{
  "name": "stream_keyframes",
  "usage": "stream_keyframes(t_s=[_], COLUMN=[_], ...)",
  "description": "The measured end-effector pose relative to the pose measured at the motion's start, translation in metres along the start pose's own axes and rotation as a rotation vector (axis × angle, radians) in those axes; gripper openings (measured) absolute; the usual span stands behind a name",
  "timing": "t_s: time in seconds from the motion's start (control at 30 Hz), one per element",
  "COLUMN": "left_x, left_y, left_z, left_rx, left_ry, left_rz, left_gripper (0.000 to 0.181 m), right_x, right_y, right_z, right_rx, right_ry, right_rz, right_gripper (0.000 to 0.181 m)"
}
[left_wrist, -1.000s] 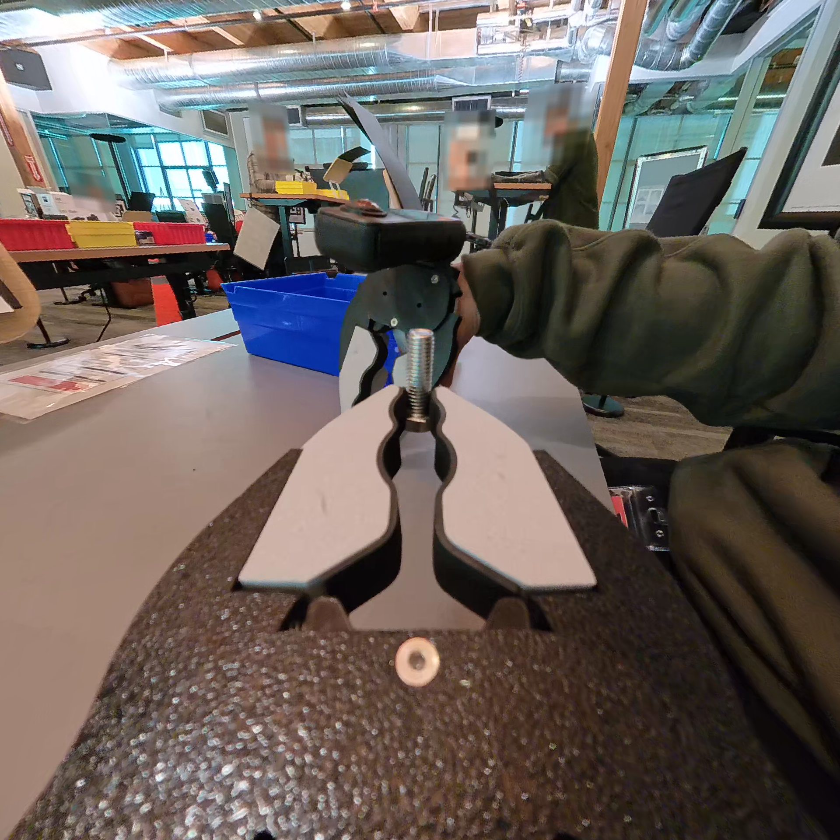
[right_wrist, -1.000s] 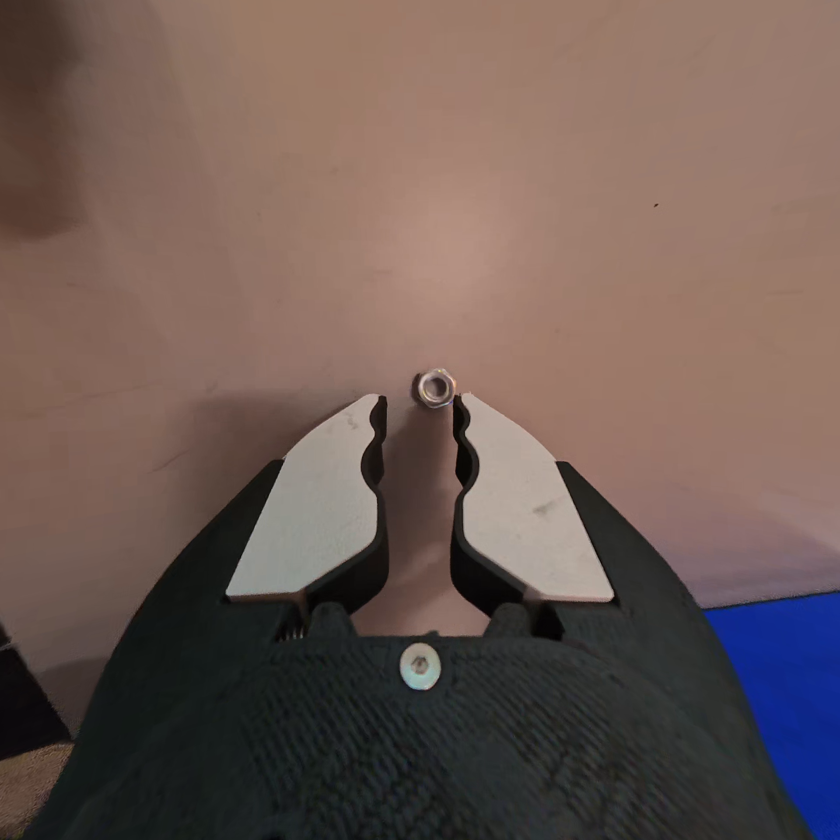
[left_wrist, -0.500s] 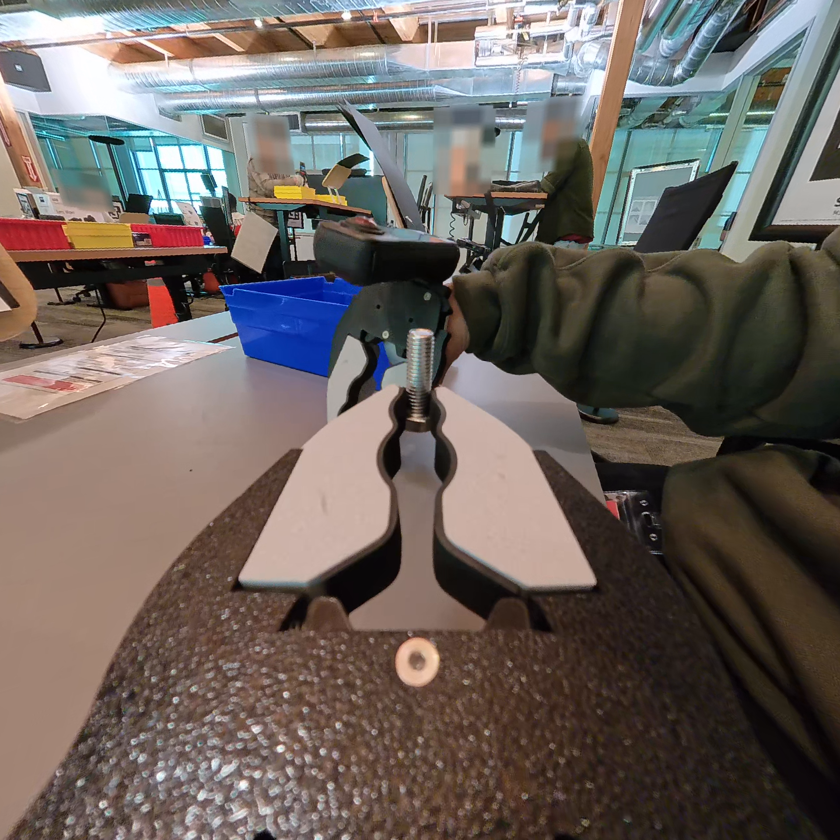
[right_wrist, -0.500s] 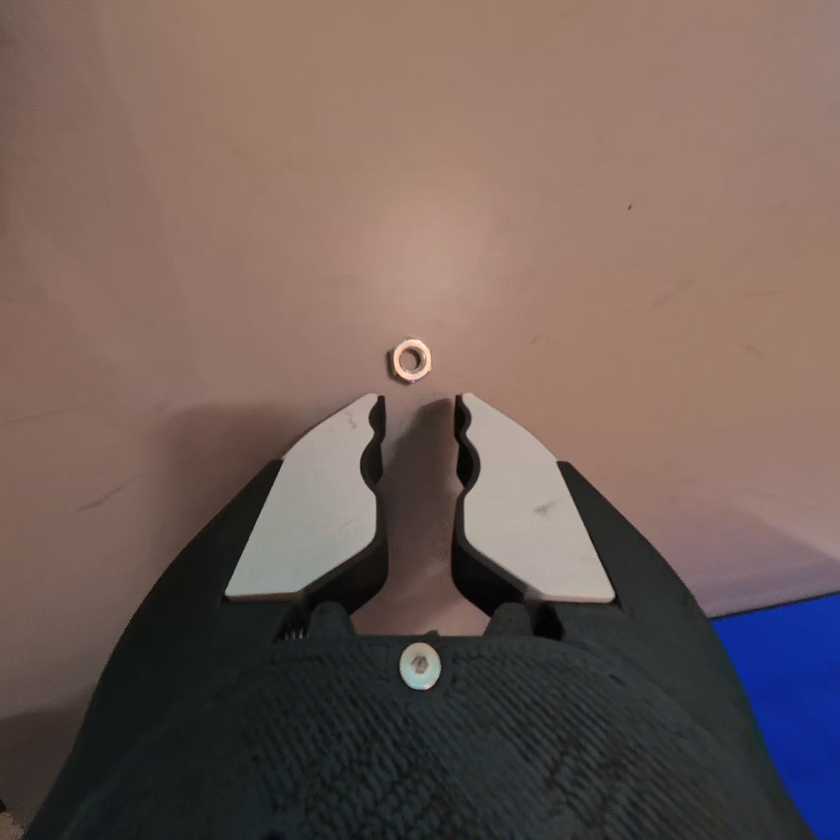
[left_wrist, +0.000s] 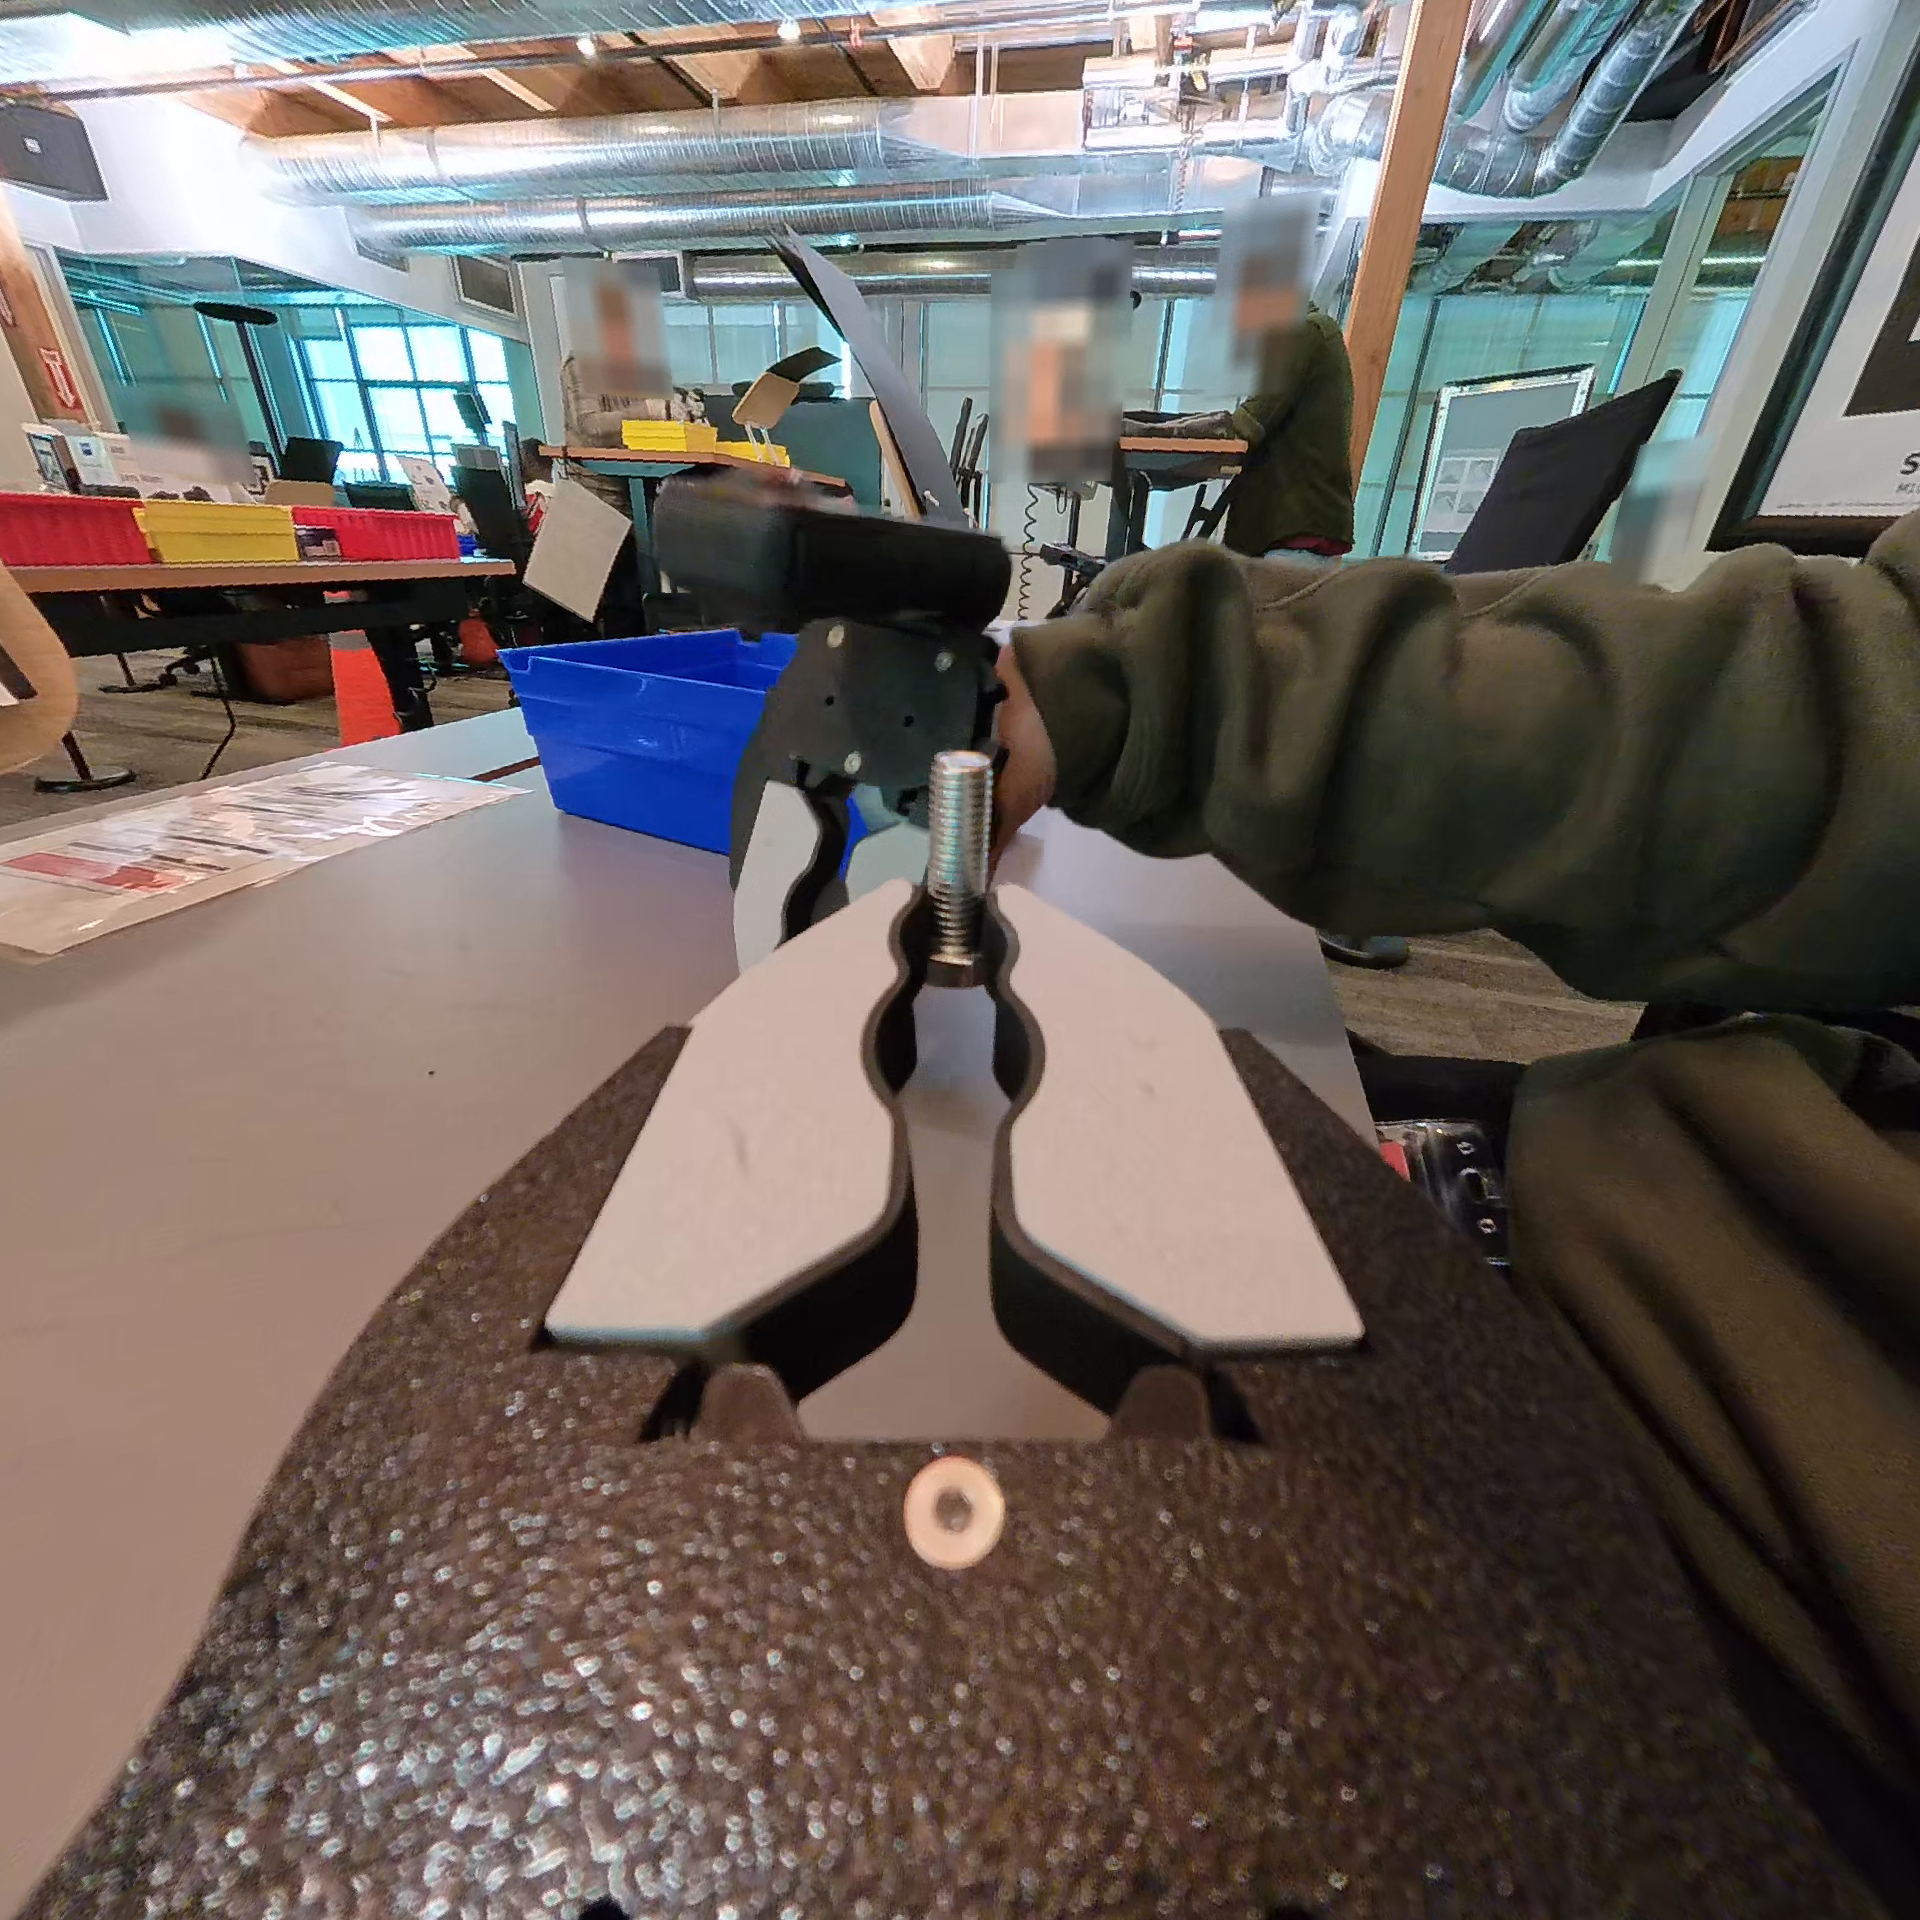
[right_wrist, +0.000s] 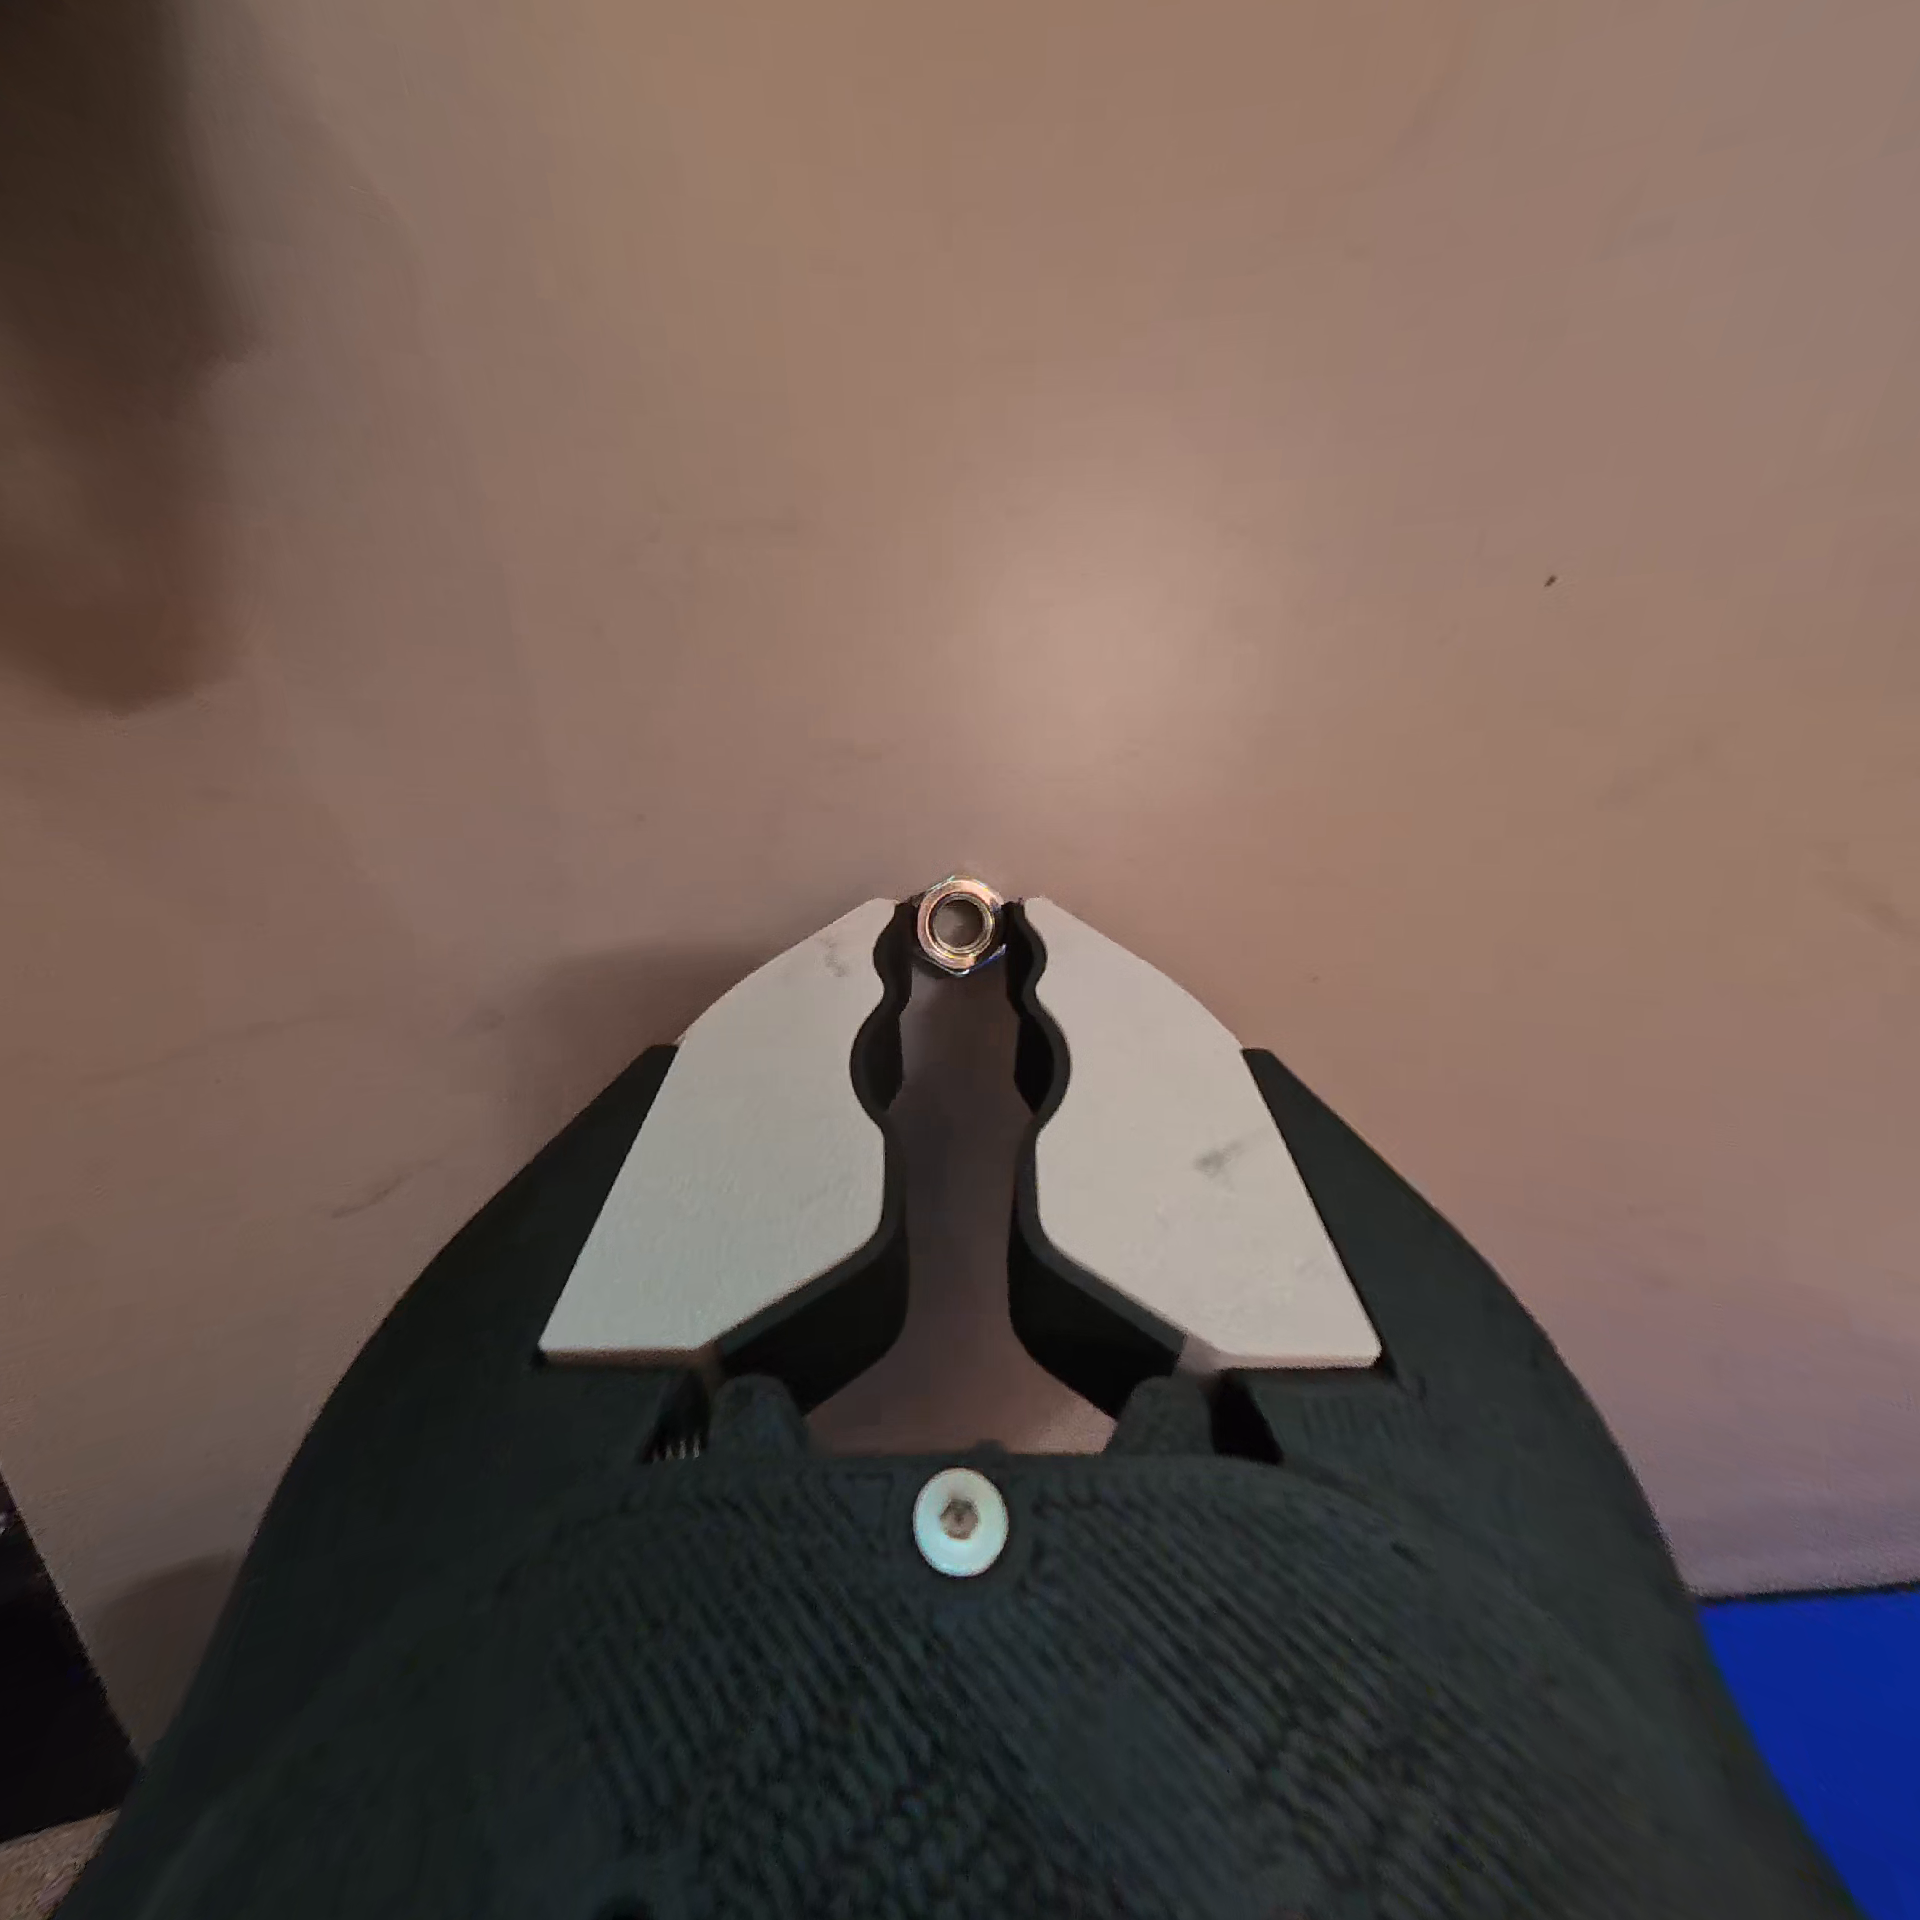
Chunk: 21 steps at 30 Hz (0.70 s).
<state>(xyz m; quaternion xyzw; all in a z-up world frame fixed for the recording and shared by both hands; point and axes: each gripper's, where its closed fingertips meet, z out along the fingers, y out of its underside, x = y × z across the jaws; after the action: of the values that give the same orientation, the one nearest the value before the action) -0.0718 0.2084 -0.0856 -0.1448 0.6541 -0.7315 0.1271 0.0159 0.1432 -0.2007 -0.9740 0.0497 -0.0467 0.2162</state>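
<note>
Over the grey table (left_wrist: 343, 1039), our left gripper (left_wrist: 956, 935) clamps an upright steel bolt (left_wrist: 957, 842) by its head while our right gripper (right_wrist: 961, 925) pinches a small, hard, slippery-looking nut (right_wrist: 957, 922) by its flats.

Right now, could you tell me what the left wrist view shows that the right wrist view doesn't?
Only the left view shows the left tongs shut on an upright bolt, a blue bin, papers and a green sleeve. Only the right view shows the nut pinched at the tips of the right tongs. Both show the right tongs and the table.
</note>
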Motion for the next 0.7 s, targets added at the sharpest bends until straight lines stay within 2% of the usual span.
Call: stream_keyframes(t_s=[0.07,0.23,0.33,0.43,0.7], left_x=[0.001,-0.001,0.0,0.002,0.003], left_y=[0.002,0.006,0.007,0.007,0.007], left_z=[0.001,0.005,0.006,0.007,0.008], left_rx=[-0.012,-0.051,-0.053,-0.057,-0.053], left_ry=[0.001,-0.025,-0.024,-0.02,-0.017], left_rz=[0.005,0.024,0.027,0.035,0.048], left_gripper=[0.009,0.009,0.009,0.009,0.009], right_x=[-0.009,-0.051,-0.076,-0.088,-0.093], right_y=[-0.016,-0.084,-0.11,-0.12,-0.115], right_z=[-0.016,-0.085,-0.11,-0.114,-0.103], right_rx=[0.053,0.223,0.264,0.262,0.193], right_ry=[-0.014,-0.1,-0.126,-0.137,-0.142], right_rz=[-0.054,-0.248,-0.382,-0.431,-0.454], right_gripper=[0.017,0.017,0.017,0.017,0.017])
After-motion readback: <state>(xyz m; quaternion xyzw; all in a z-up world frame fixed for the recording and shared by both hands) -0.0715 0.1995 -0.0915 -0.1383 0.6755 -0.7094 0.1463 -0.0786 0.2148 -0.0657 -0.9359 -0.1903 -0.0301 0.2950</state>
